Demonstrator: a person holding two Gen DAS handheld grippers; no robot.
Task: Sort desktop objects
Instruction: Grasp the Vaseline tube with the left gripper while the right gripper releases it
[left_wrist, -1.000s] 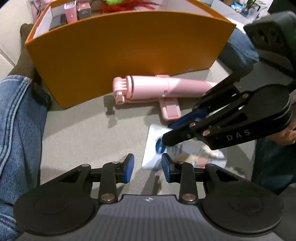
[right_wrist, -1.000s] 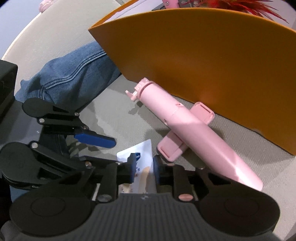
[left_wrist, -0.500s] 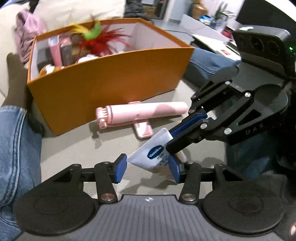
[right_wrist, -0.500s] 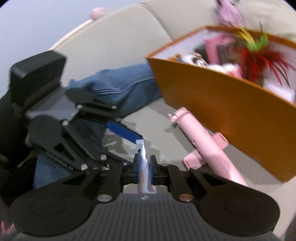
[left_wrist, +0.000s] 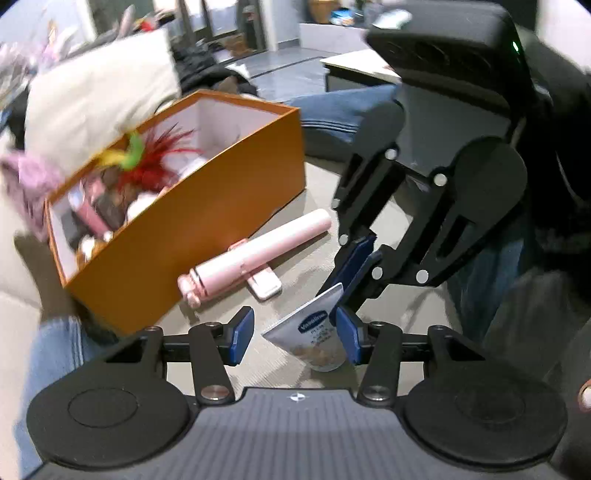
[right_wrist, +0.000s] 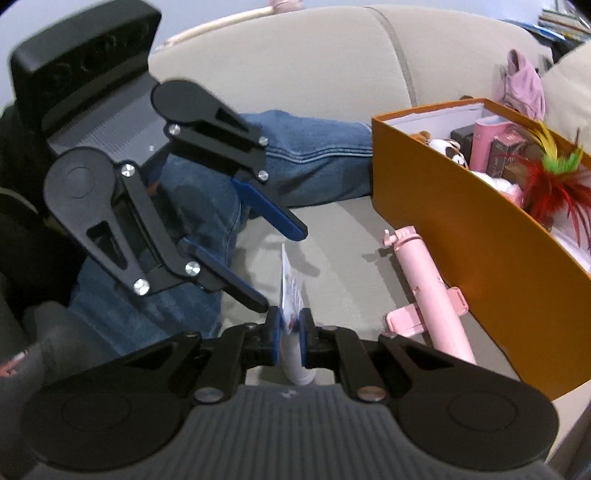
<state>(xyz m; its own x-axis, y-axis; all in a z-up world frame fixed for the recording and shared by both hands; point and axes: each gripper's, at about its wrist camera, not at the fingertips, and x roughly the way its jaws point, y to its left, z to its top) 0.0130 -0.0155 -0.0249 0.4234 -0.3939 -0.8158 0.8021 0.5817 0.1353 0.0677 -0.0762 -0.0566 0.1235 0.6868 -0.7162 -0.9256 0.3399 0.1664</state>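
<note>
A white Vaseline tube (left_wrist: 314, 330) hangs above the grey sofa seat. My right gripper (right_wrist: 290, 339) is shut on the tube (right_wrist: 291, 291), and in the left wrist view it (left_wrist: 347, 284) pinches the tube's flat crimped end. My left gripper (left_wrist: 295, 338) is open with the tube's lower part between its blue pads: the right pad is close beside it, the left pad well apart. From the right wrist, the left gripper (right_wrist: 277, 267) stands just left of the tube. A pink selfie stick (left_wrist: 258, 254) (right_wrist: 424, 277) lies on the seat against the orange box (left_wrist: 207, 236) (right_wrist: 480, 240).
The orange box holds red and green feathers (left_wrist: 155, 162), pink boxes and small toys. A person's legs in jeans (right_wrist: 295, 155) lie on both sides of the seat. A pale cushion (left_wrist: 99, 96) and a pink cloth (right_wrist: 524, 81) sit behind the box.
The right gripper closed on the tube and lifted it off the seat. Both grippers rose and rolled, so the box's inside now shows. The left jaws spread wider around the tube.
</note>
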